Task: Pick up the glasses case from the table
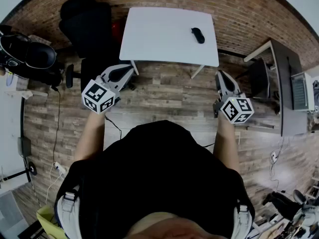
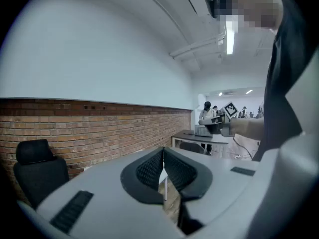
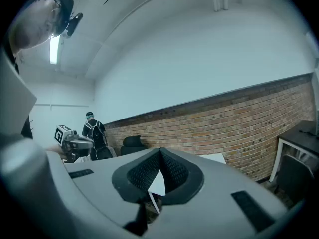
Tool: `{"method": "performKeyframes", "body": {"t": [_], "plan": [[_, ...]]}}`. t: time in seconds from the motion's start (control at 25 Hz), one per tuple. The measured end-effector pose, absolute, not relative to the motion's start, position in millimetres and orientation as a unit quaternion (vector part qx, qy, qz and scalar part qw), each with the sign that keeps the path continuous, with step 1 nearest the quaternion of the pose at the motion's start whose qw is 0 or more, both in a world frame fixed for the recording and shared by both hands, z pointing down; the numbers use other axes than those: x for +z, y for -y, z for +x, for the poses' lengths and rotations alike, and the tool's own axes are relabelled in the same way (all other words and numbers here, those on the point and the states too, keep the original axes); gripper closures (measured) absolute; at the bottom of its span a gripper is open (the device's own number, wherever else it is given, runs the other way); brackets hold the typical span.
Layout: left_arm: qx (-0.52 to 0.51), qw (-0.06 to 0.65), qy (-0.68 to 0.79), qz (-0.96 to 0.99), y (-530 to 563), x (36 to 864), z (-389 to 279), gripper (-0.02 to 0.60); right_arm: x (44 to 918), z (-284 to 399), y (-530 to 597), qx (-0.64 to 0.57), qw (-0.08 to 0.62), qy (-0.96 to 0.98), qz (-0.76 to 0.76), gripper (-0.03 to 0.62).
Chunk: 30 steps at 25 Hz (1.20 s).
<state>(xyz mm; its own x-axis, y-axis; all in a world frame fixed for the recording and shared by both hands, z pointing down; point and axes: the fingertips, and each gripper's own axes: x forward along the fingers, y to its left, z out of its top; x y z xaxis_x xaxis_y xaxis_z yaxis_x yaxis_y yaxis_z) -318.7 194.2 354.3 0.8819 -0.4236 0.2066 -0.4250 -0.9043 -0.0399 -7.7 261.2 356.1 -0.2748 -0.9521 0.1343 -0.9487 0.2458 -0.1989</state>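
Note:
The black glasses case lies on the white table, near its far right corner. Both grippers hang in the air over the wooden floor, short of the table's near edge. My left gripper is shut and holds nothing; its pads meet in the left gripper view. My right gripper is also shut and empty, with its ribbed pads closed together in the right gripper view. A sliver of the white table shows below the right jaws. The case appears in neither gripper view.
A black office chair stands left of the table by the brick wall. A dark desk with a grey device and a dark chair stands at the right. Cables run over the floor.

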Motion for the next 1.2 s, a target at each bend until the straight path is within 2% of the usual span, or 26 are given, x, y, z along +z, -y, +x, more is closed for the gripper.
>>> {"method": "performKeyframes", "body": {"t": [0.44, 0.68, 1.2], "plan": [[0.103, 0.002, 0.217, 0.971, -196.8, 351.4, -331.4, 0.572, 359.2, -20.3, -269.9, -0.127, 0.0, -0.785, -0.606, 0.579], [0.114, -0.004, 0.213, 0.97, -196.1, 352.9, -323.1, 0.572, 359.3, -4.1, -263.1, -0.132, 0.025, -0.777, -0.616, 0.579], [0.117, -0.015, 0.216, 0.969, -168.2, 349.1, -275.8, 0.572, 369.3, 48.1, -231.3, -0.13, 0.021, -0.772, -0.621, 0.579]]}}
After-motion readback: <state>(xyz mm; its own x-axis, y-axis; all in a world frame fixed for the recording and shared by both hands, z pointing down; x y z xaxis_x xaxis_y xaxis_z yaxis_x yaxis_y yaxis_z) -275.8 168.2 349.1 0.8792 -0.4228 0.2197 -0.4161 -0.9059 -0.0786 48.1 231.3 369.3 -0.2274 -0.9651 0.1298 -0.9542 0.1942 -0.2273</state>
